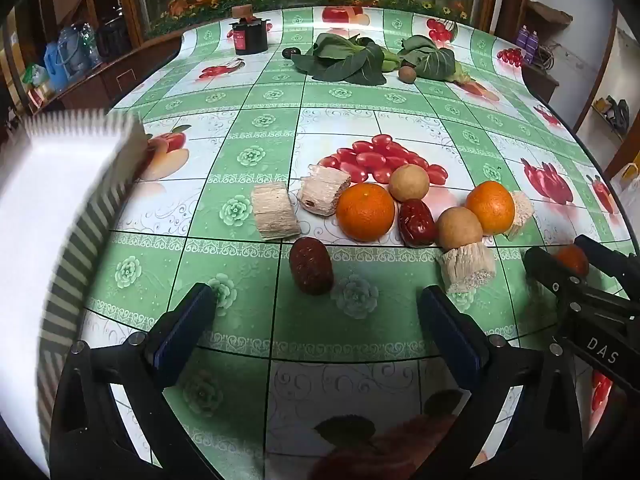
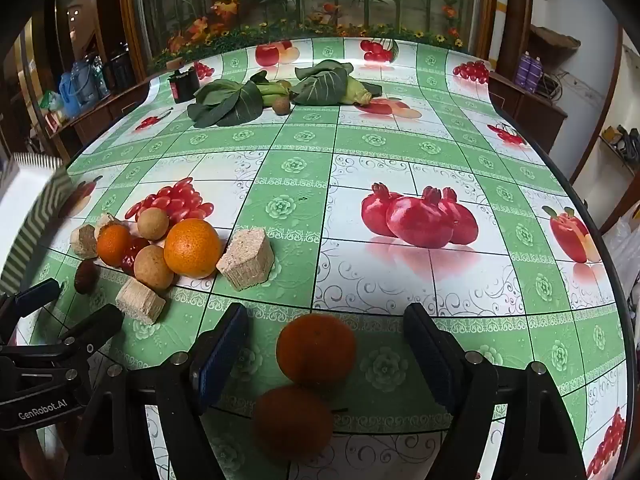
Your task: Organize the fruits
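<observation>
left claw (image 1: 316,316) wide, wrinkled oval date (image 1: 311,266) | right claw (image 2: 326,350) wide, 2 round oranges (image 2: 316,350)

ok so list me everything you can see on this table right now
oranges: three, orange, two in the near-left pile, one between the right fingers; a darker orange shape below it may be a reflection
round fruits: two, tan, in the pile
red dates: two, dark red, one in the pile, one ahead of the left fingers
fibrous chunks: four, pale beige, around the pile
leafy greens: two bunches, green, far side
small round fruit: one, brown, between the greens
canister: one, black with red label, far left
ridged tray: one, white, left edge
tablecloth: green and white, printed fruit
left fingers: open, empty
right fingers: open, either side of an orange
</observation>
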